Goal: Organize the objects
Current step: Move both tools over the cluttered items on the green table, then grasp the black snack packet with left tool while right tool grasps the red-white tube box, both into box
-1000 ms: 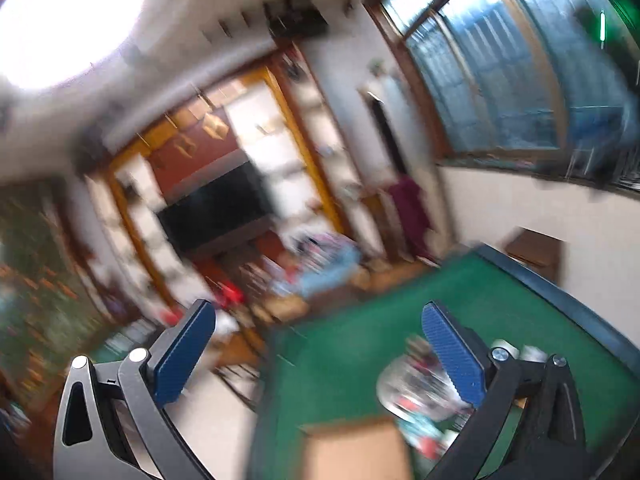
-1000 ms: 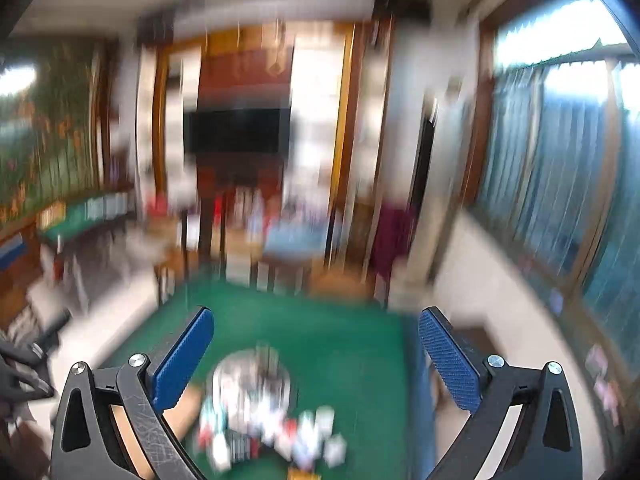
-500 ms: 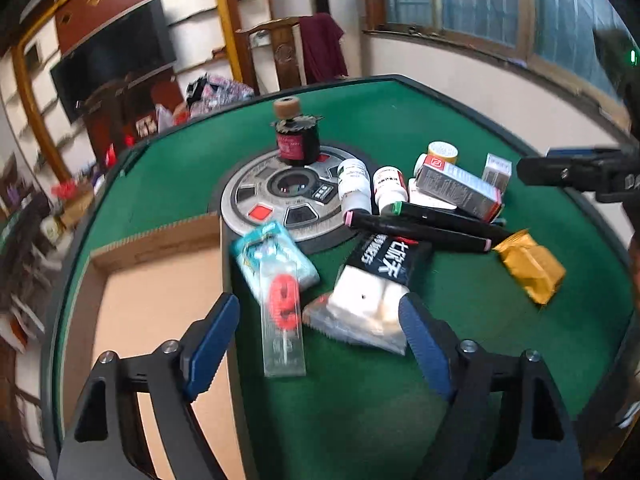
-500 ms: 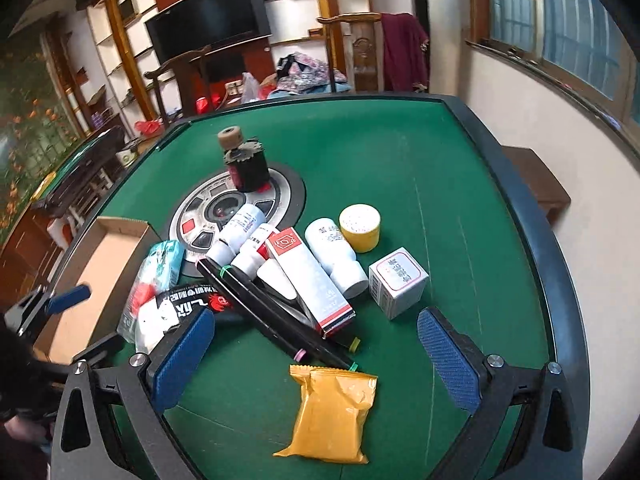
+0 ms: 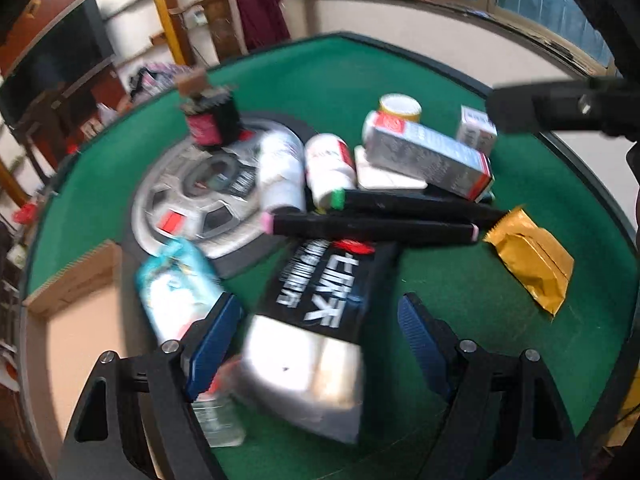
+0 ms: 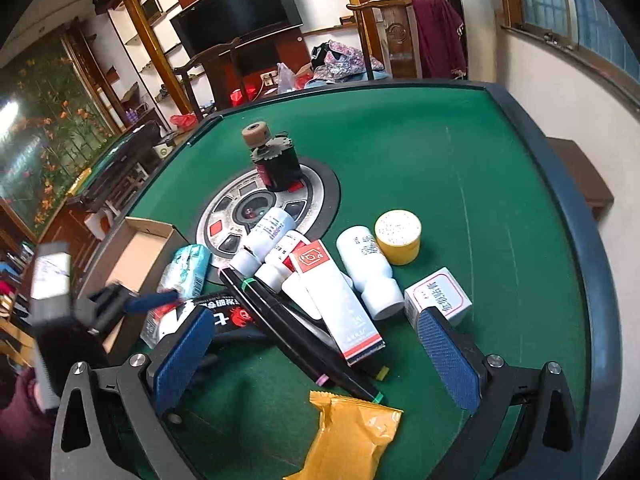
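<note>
A heap of small objects lies on the green table (image 6: 420, 152). My left gripper (image 5: 316, 336) is open, its jaws either side of a black and white packet (image 5: 316, 320), with a light blue packet (image 5: 176, 288) at its left finger. My right gripper (image 6: 316, 356) is open above two black markers (image 6: 296, 332) and a yellow pouch (image 6: 348, 436). A red and white box (image 6: 340, 304), white bottles (image 6: 368, 272), a yellow jar (image 6: 398, 236) and a small white box (image 6: 438, 292) lie close together. The left gripper shows in the right wrist view (image 6: 132, 304).
An open cardboard box (image 6: 136, 256) sits at the table's left edge, also in the left wrist view (image 5: 84, 320). A black ribbon cartridge (image 6: 276, 164) stands on the round grey centre panel (image 6: 240, 216). The table has a raised dark rim (image 6: 568, 200).
Both grippers swung down from facing the room to the table. The left gripper has moved in closer over the black and white packet. The right gripper has come lower over the heap.
</note>
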The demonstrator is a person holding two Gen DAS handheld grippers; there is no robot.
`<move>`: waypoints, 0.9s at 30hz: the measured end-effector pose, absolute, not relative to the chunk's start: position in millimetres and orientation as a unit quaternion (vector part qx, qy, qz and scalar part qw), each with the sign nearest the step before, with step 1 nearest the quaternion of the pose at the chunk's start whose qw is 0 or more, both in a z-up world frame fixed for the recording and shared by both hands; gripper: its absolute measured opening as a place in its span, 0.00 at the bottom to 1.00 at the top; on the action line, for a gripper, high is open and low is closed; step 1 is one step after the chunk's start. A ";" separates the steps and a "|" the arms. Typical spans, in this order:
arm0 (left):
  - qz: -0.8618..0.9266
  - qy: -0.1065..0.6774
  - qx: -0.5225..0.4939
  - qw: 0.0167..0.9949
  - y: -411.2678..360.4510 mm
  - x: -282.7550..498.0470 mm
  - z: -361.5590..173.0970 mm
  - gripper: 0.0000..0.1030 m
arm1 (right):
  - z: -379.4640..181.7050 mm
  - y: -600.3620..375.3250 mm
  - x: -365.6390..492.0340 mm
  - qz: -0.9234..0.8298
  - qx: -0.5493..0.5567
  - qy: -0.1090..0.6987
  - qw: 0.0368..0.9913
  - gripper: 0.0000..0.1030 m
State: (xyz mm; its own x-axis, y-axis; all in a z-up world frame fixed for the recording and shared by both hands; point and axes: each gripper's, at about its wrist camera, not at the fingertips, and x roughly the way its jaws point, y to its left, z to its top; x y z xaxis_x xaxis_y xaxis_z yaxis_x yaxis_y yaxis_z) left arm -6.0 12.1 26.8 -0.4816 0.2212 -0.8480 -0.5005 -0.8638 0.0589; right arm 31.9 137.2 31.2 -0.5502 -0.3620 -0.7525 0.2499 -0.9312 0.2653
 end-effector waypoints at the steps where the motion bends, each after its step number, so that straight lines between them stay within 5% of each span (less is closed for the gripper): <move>1: 0.843 0.149 -0.472 0.213 13.9 -8.8 22.7 0.68 | 30.6 136.9 31.2 -0.876 0.443 -0.067 0.176 1.00; 2: 0.839 0.149 -0.480 0.206 14.3 -10.8 18.8 0.54 | 30.2 136.4 30.7 -0.875 0.445 -0.068 0.177 1.00; 5: 0.839 0.105 -0.492 0.208 4.1 -13.4 18.3 0.44 | 28.2 131.8 28.0 -0.872 0.452 -0.060 0.177 1.00; 14: 0.857 0.037 -0.473 0.200 -21.0 10.6 38.5 0.42 | 10.4 119.6 6.9 -0.860 0.481 -0.039 0.166 0.99; 20: 0.859 0.027 -0.473 0.195 -24.6 20.0 42.8 0.43 | -3.9 109.4 -6.4 -0.858 0.493 -0.005 0.144 0.85; 25: 0.844 0.037 -0.501 0.188 -12.6 6.6 17.5 0.43 | -9.8 96.1 -8.7 -0.859 0.495 0.051 0.118 0.65; 27: 0.848 0.046 -0.497 0.179 -7.2 5.6 12.3 0.43 | -9.1 91.6 -7.9 -0.860 0.492 0.068 0.114 0.50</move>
State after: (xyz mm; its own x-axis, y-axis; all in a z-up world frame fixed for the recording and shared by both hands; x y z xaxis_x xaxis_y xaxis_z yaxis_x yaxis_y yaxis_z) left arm 5.6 -7.2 12.3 -0.4426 0.2584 -0.8587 -0.3489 -0.9318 -0.1006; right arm -7.9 91.6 -9.1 -0.4896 -0.1289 -0.8624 0.2631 -0.9648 -0.0052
